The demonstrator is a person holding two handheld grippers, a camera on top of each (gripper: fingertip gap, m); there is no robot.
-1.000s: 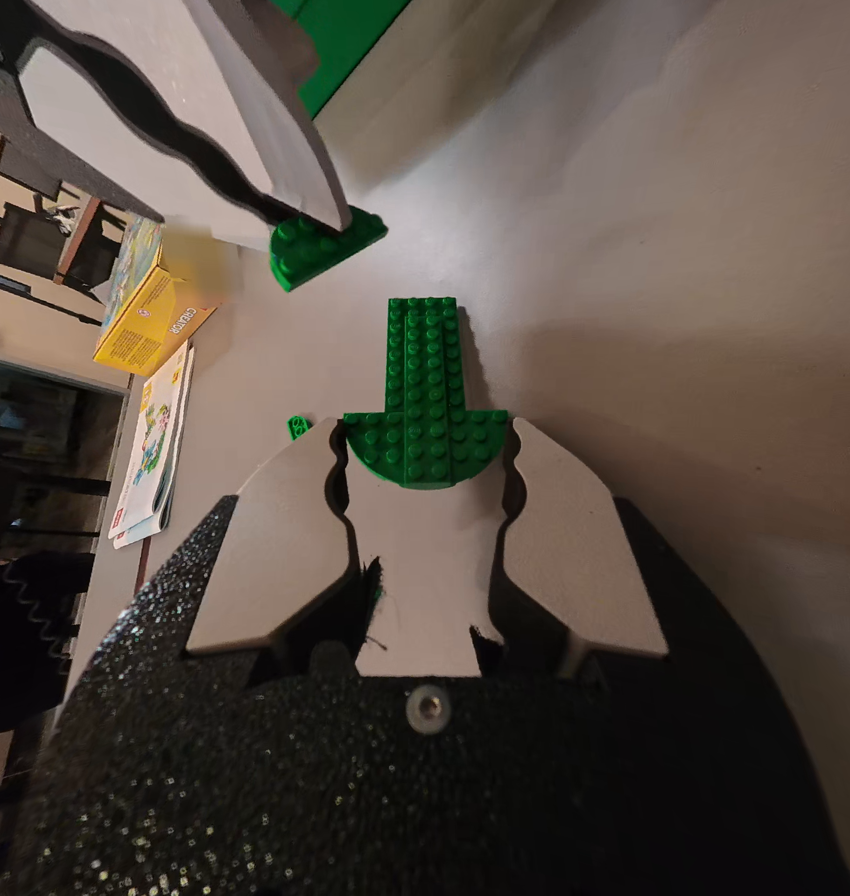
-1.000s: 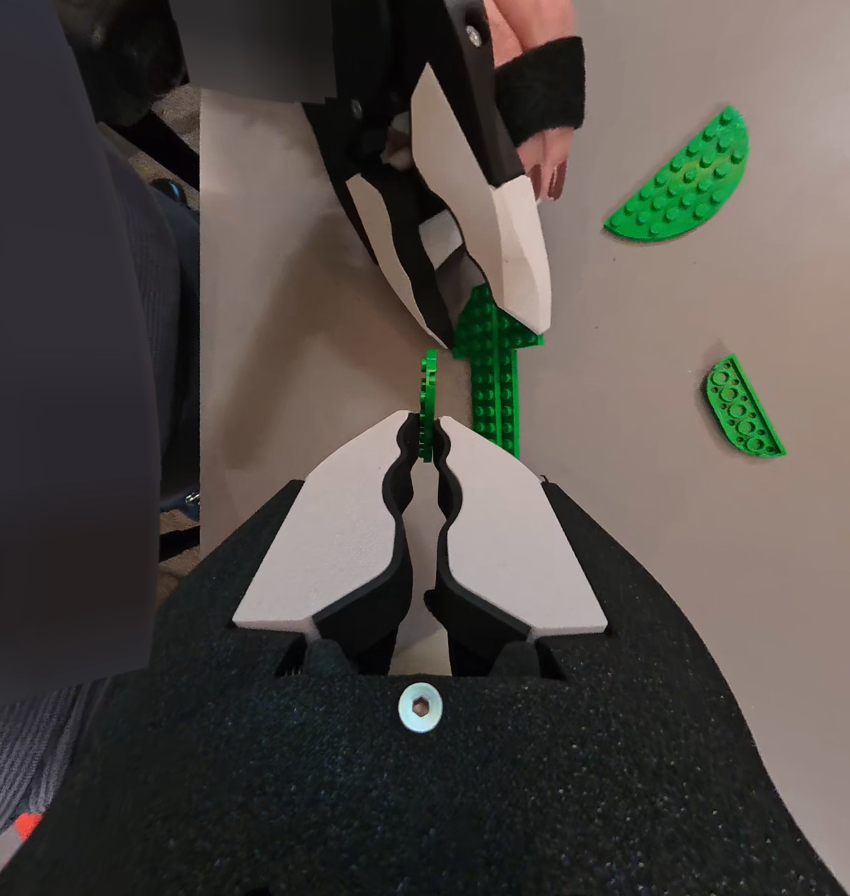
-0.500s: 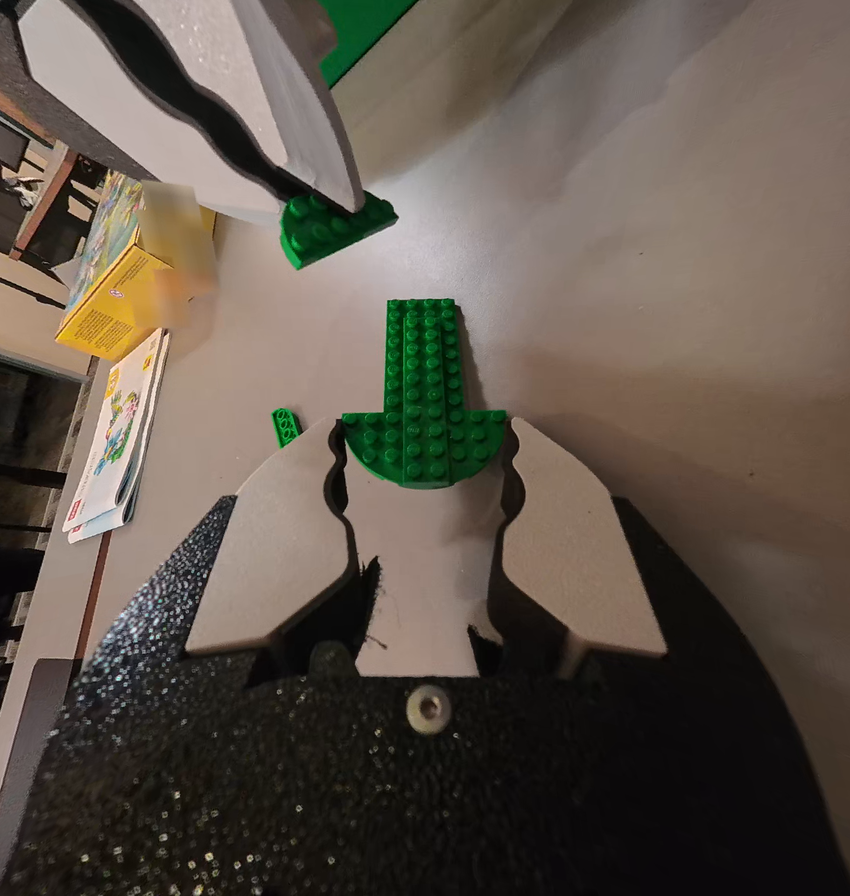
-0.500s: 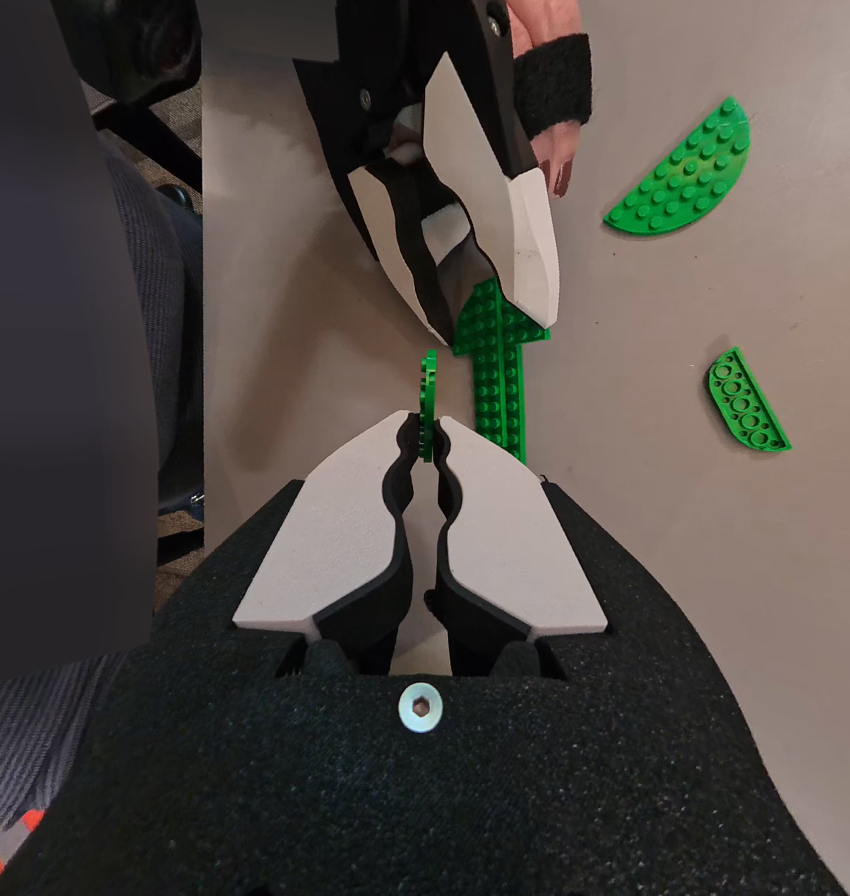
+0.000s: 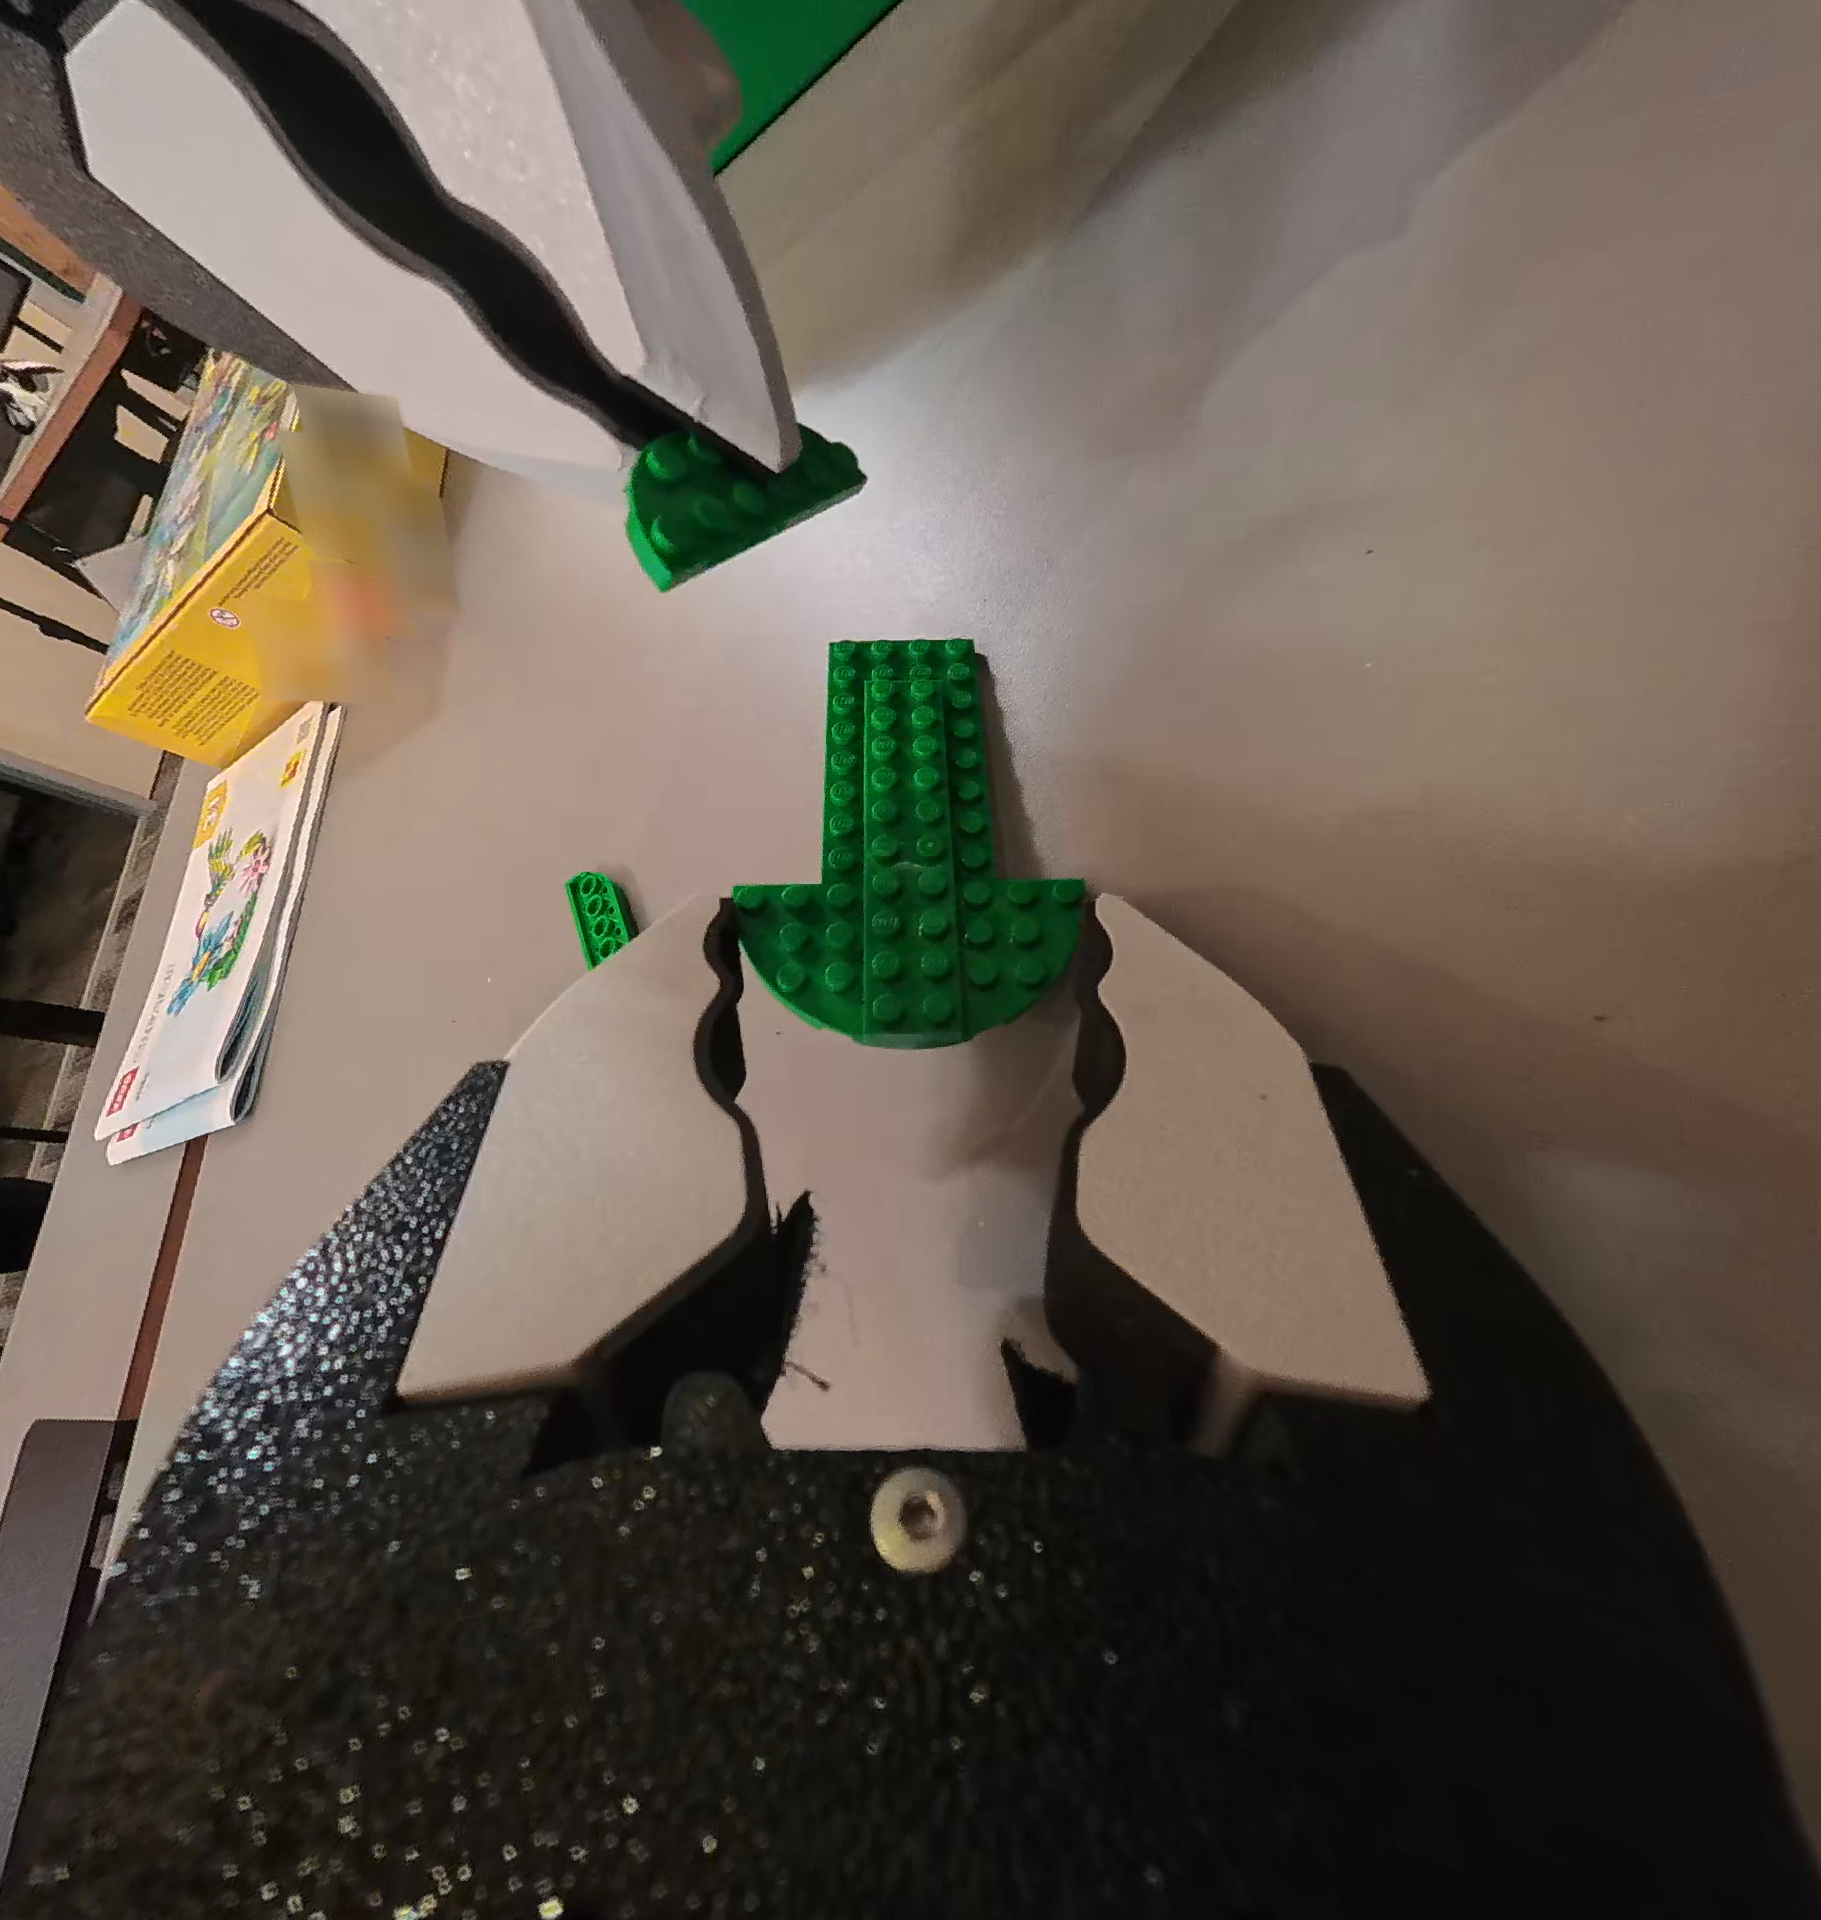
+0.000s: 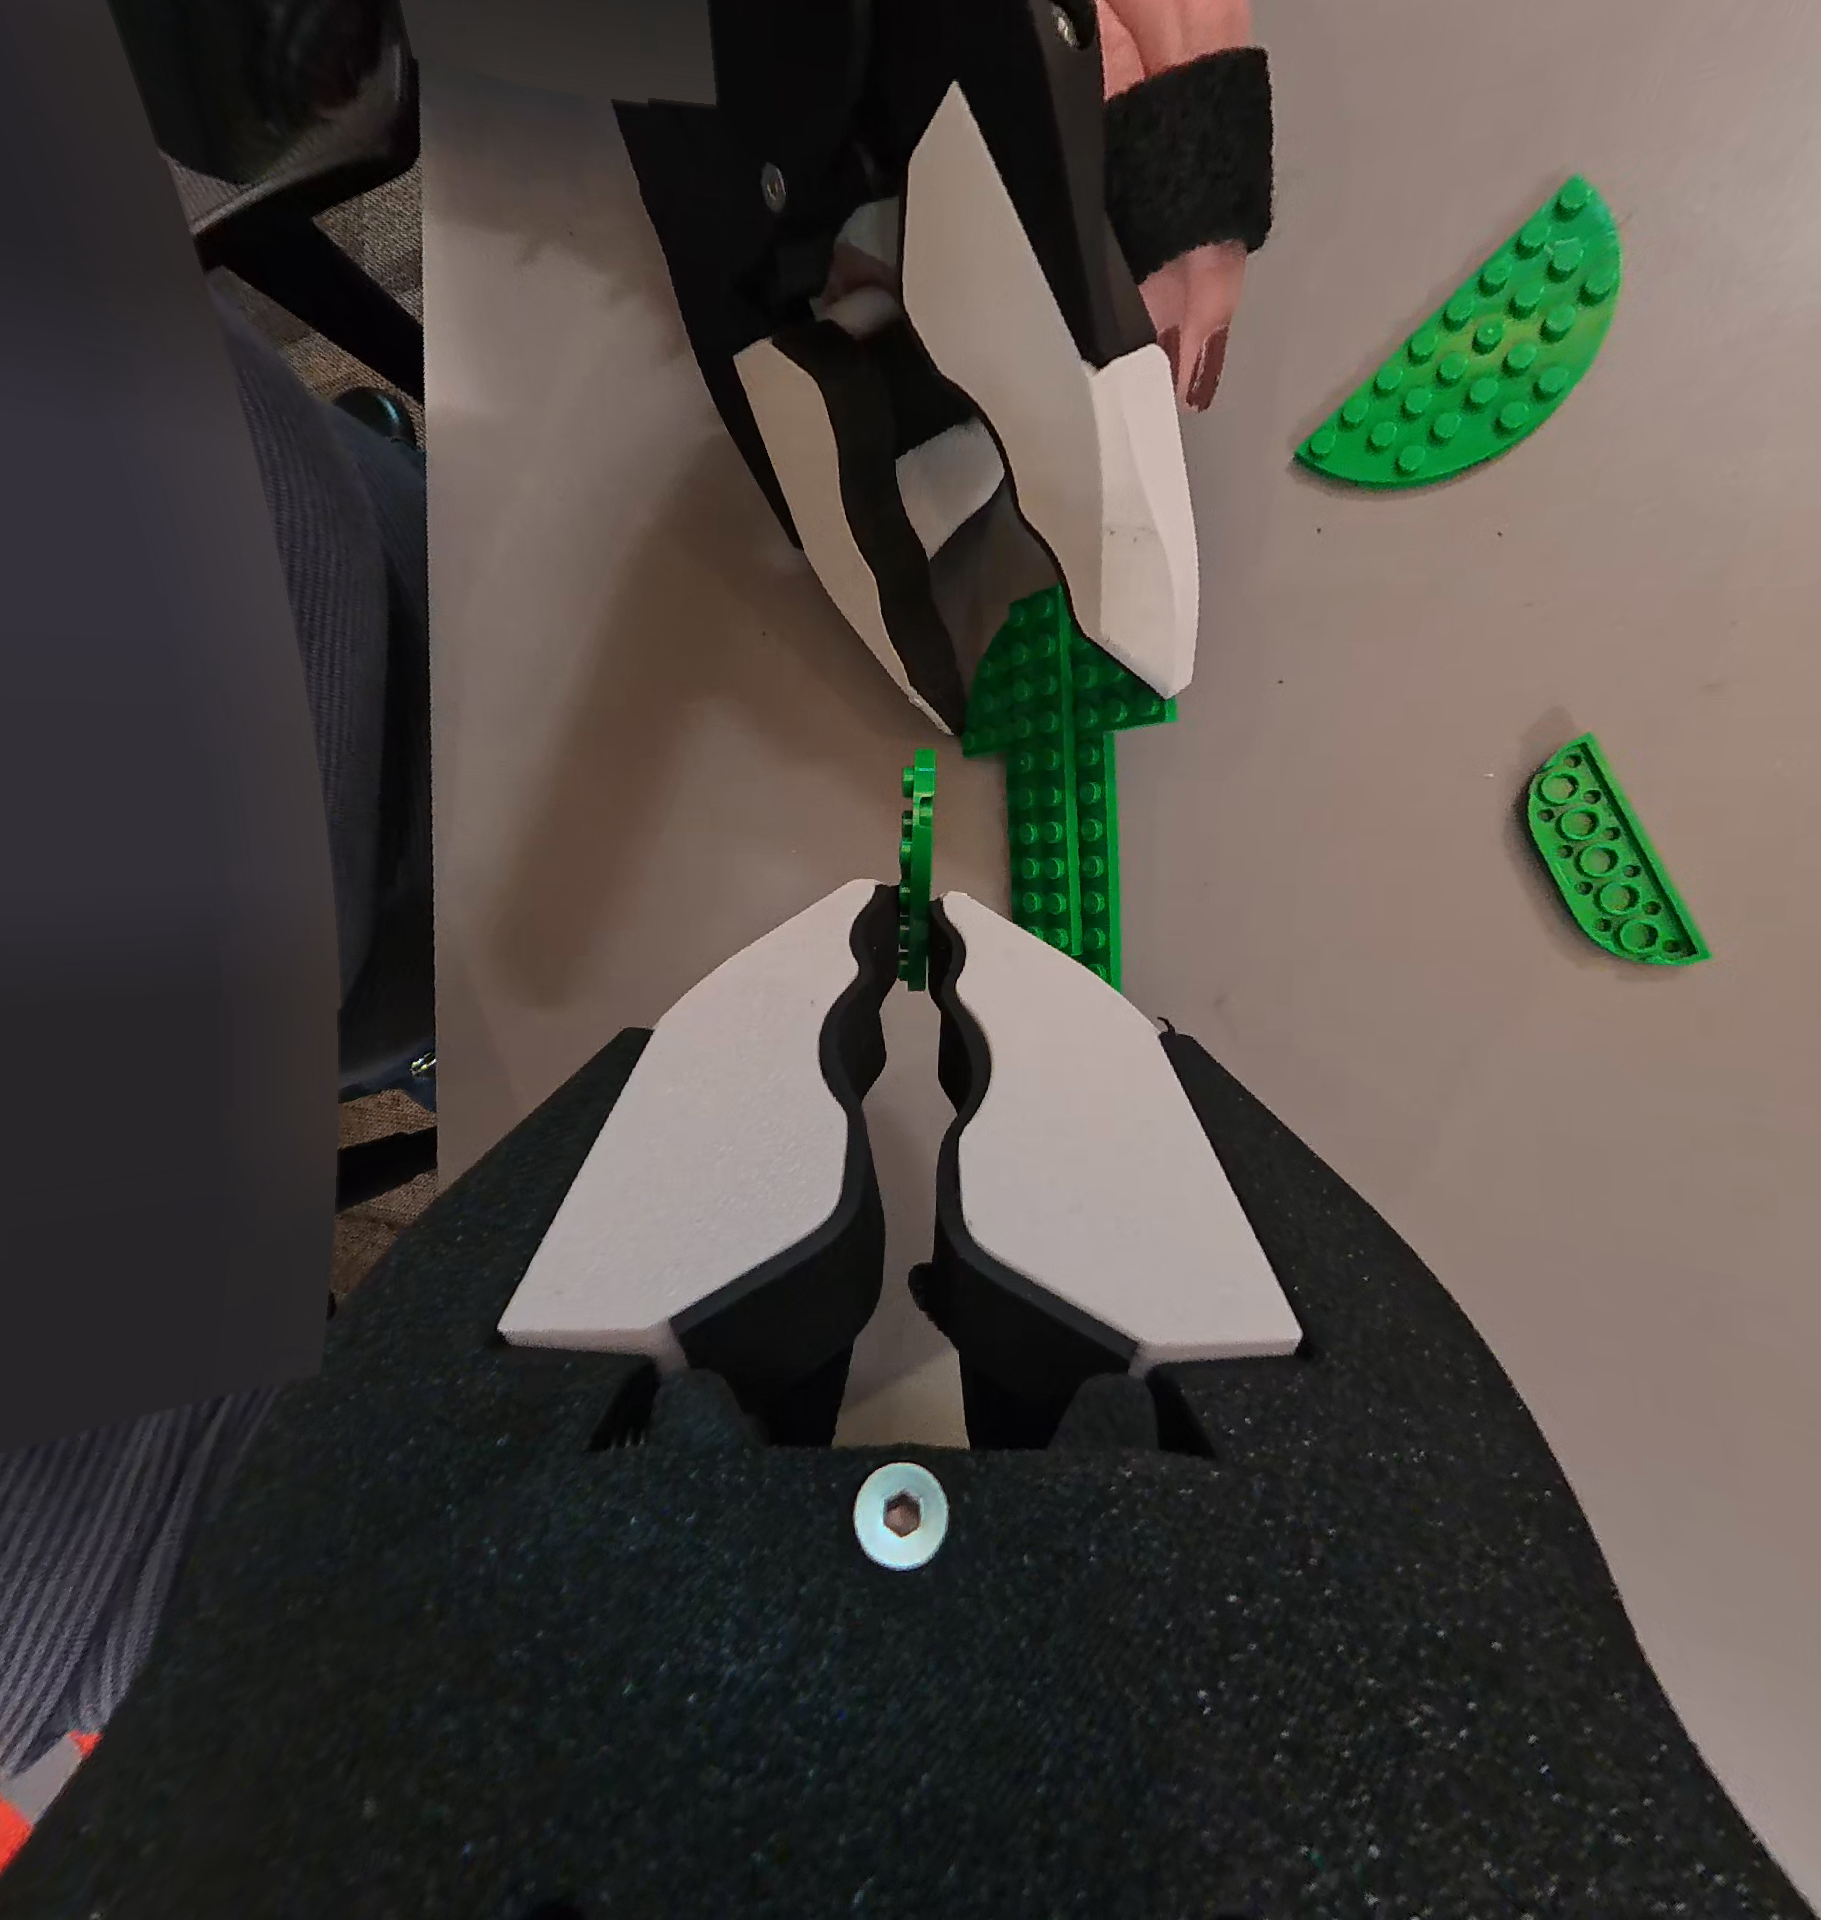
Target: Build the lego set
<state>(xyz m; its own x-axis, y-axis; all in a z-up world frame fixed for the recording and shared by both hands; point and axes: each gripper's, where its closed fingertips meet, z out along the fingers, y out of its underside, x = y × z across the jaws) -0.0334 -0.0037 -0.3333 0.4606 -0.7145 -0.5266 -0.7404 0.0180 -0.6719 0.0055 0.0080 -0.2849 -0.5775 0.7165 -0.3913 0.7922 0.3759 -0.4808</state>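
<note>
1. Your left claw (image 5: 911, 914) is spread wide, fingers either side of the half-round end of the green arrow-shaped plate assembly (image 5: 911, 862) lying flat on the worktop (image 5: 1405, 623); contact unclear.
2. Your right claw (image 6: 921, 904) is clamped on a small green half-round plate (image 6: 916, 873), held on edge above the worktop, just beside the assembly's stem.
3. Loose on the worktop: large green half-round plate (image 6: 1472, 348), small upside-down half-round plate (image 6: 1607, 857).
4. Yellow box (image 5: 231, 613) and instruction booklet (image 5: 215, 935) sit near the worktop's edge.

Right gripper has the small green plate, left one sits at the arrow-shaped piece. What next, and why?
Probably lower the right gripper to press its half-round plate onto the arrow-shaped piece. The plate hangs above the table, and the open left gripper brackets the piece's rounded end.
</note>
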